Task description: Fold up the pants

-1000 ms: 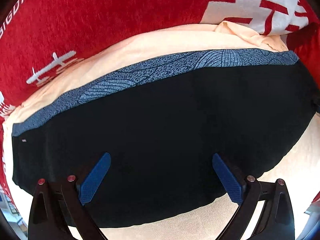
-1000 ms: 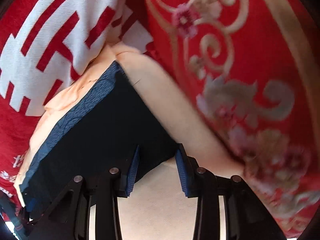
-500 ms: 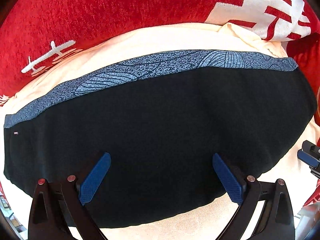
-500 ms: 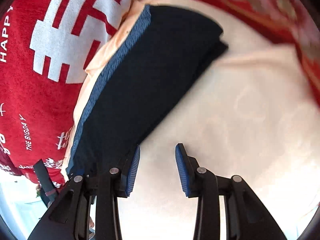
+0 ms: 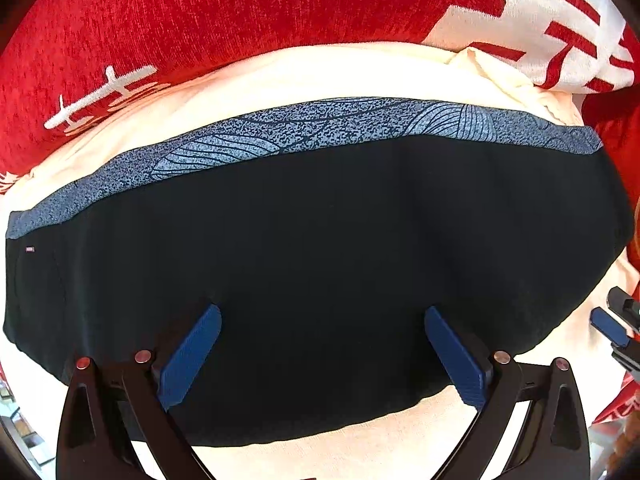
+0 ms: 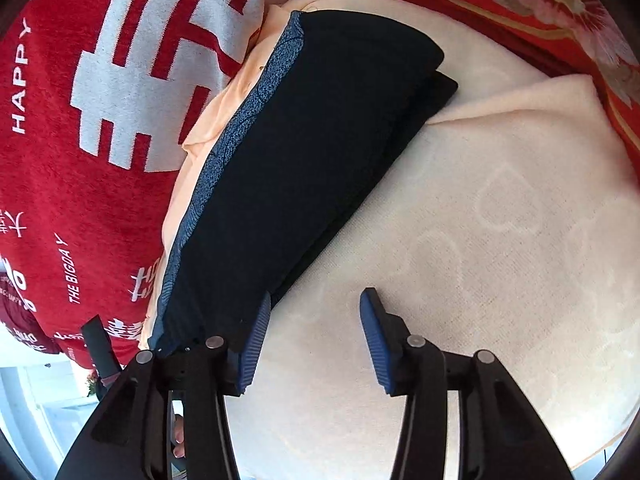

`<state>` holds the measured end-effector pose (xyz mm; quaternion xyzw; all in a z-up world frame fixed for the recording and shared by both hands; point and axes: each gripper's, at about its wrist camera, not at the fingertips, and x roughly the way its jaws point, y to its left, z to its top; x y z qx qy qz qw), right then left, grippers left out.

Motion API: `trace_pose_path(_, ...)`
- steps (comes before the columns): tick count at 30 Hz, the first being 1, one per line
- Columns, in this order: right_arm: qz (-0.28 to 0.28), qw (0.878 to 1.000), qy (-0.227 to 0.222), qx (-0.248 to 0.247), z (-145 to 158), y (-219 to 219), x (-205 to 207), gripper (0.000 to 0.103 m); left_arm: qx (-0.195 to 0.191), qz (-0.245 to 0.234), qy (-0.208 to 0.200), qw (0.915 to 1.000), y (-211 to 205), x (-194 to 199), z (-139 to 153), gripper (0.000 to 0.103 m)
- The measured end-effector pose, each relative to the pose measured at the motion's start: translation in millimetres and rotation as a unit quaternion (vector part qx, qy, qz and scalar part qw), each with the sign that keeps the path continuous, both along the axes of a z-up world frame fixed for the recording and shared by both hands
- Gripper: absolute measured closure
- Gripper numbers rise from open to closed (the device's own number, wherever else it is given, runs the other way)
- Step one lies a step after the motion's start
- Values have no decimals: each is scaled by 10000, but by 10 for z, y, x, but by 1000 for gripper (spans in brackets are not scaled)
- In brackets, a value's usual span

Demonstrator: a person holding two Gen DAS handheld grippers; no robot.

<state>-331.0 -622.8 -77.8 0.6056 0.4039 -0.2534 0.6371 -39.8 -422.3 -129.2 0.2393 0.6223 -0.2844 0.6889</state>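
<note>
Now the black pants (image 5: 320, 264) lie folded on the cream towel (image 6: 500, 240), left gripper (image 5: 322, 354) spread wide above them, holding nothing. Right gripper (image 6: 312, 338), jaws just opening and empty, sits beside the edge; best press flat and square the layers.

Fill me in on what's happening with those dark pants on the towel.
A person with a gripper in each hand is folding black pants, which lie folded in a flat stack on a cream towel over red bedding. The left gripper hangs wide open over the pants, holding nothing. The right gripper sits beside the stack's edge over the towel; its jaws have just been opening, with nothing between them.
</note>
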Motion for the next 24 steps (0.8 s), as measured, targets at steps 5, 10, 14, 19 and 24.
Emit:
trace_pose_path(5, -161, 9997, -206, -14, 1, -38, -62, 51, -168, -60, 42, 9998, -101, -27, 137, 1)
trace_pose_path(10, -478, 9973, -508, -224, 15, -132, -150, 51, -299, -269, -25, 9992, -352, -124, 198, 1)
trace_pose_path(14, -827, 9947, -569, -206, -60, -240, -218, 50, -159, -229, 13, 9996, -477, -150, 57, 1)
trace_pose_path(19, -990, 9921, -758, -160, -107, -256, -292, 50, -185, -229, -62, 9995, -424, -157, -30, 1)
trace_pose_path(24, -1195, 9849, -1219, -288, -212, -322, -272, 50, -187, -311, -147, 9992, -372, -176, -50, 1)
